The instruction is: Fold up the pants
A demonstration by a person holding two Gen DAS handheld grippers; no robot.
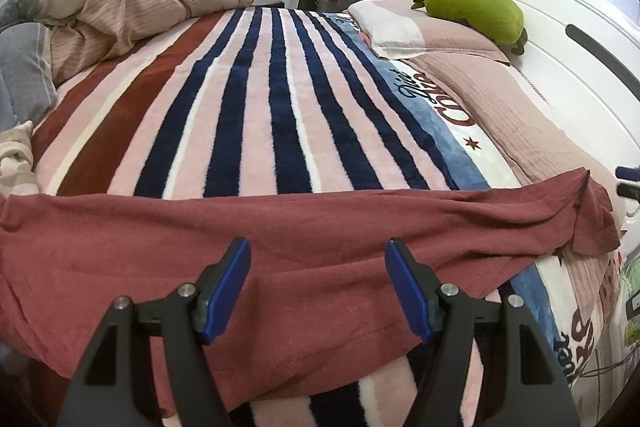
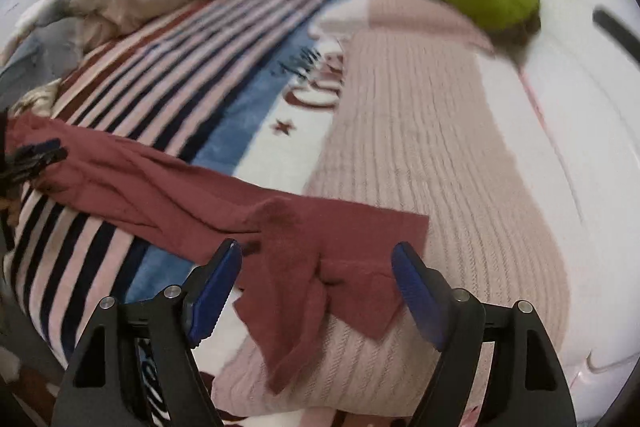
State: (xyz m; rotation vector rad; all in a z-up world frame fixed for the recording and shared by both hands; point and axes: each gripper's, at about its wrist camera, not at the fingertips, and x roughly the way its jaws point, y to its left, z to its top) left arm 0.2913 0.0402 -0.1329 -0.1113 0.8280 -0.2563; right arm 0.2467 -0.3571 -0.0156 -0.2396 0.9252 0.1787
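Pants (image 1: 304,267) are laid lengthwise across the striped blanket (image 1: 256,99), no finished fold seen, with left gripper (image 1: 318,287) spread wide over the middle and right gripper (image 2: 316,291) wide over the rumpled end; folding judged barely begun.

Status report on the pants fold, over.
Left gripper open, right gripper open, both over cloth. Maroon pants spread across striped blanket, leg ends on pink knit cover. Nothing blocking.
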